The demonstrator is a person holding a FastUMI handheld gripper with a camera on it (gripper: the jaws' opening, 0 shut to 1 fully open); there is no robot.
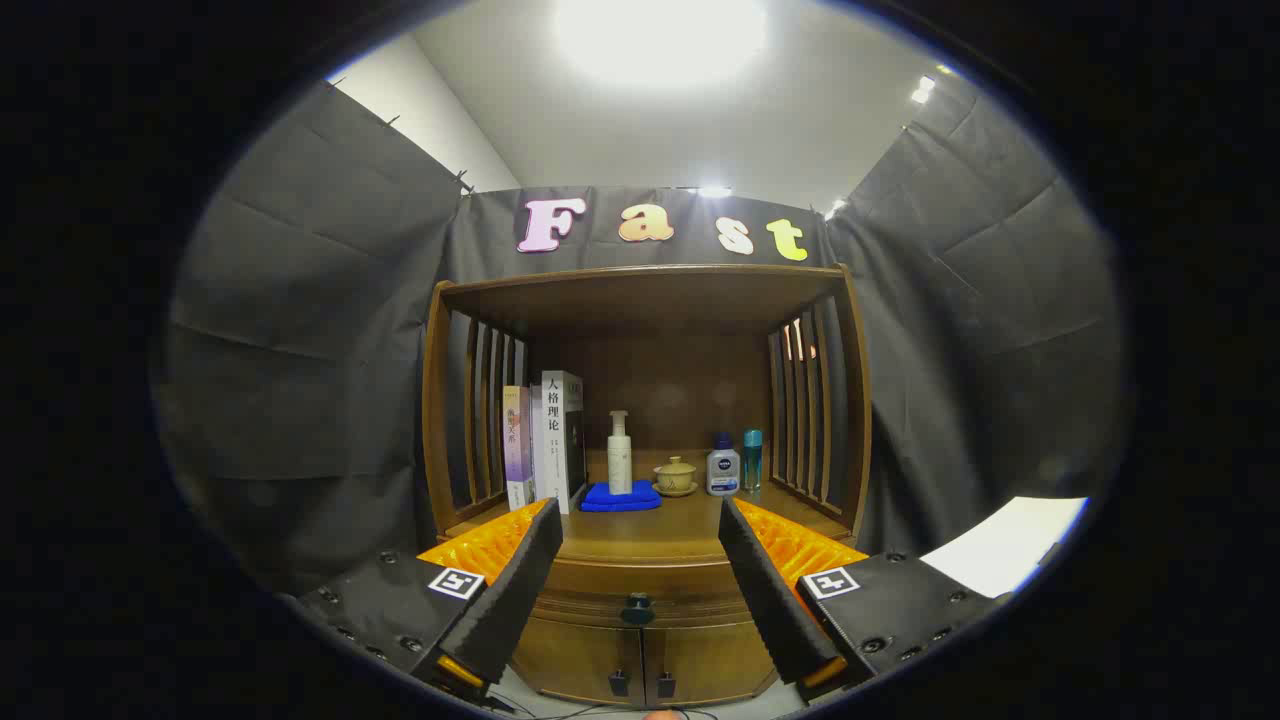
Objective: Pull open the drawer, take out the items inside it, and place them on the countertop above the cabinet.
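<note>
Gripper fingers stand wide apart and empty, well short of the shut drawer under the counter, so the opening step waits on closing onto its dark knob.

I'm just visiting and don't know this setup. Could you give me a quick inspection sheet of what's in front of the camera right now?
Surface: wooden countertop of a cabinet, under a slatted shelf frame.
Job's things: drawer shut, dark knob centred on its front; contents hidden.
Clutter: books standing at the back; pump bottle on a blue cloth; lidded cup on a saucer; white bottle; teal bottle.
Grippers: hand-held gripper open, fingers wide apart, knob between and beyond them, touching nothing.
Cables: thin wires on the floor below the cabinet doors.
Surroundings: black cloth walls, white ceiling with lights, pale sheet off to one side.
</note>
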